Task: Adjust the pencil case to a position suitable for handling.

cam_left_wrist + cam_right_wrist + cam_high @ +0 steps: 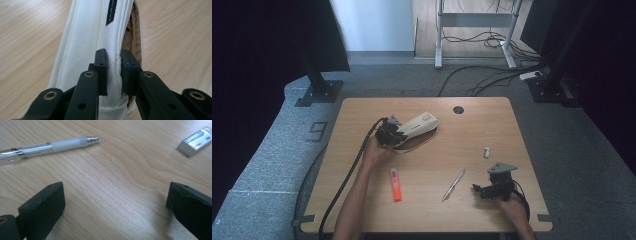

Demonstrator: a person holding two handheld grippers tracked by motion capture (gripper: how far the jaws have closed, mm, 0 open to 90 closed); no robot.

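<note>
One pouch point(419, 126), white canvas with a tan lining, is lying on the far-left part of the table point(362, 210), and the left gripper point(398, 134) is pinching its near end. In the left gripper view the two black jaws are standing almost together, squeezing a ridge of the pouch's point(85, 37) white fabric between their pads, beside a stitched seam; a dark label is sitting further along the top, and the mouth is gaping on the right, showing the tan inside. Whether anything is lying inside cannot be told. The high view is adding what that close view is missing: the pouch is tilting up off the wood at its far end, and a dark oval of lining is showing beneath it.

Nearer the person, an orange marker point(395, 184) is lying on the wood, well apart from the pouch, with a pen point(454, 184) to its right and an eraser point(486, 152) beyond. The right gripper point(476, 188) is resting near the table's right front, its jaws spread wide with nothing between them. Its own view is showing the pen's point(50, 146) clear barrel and frosted grip, and the eraser's point(196, 141) printed sleeve, details too small from above.
</note>
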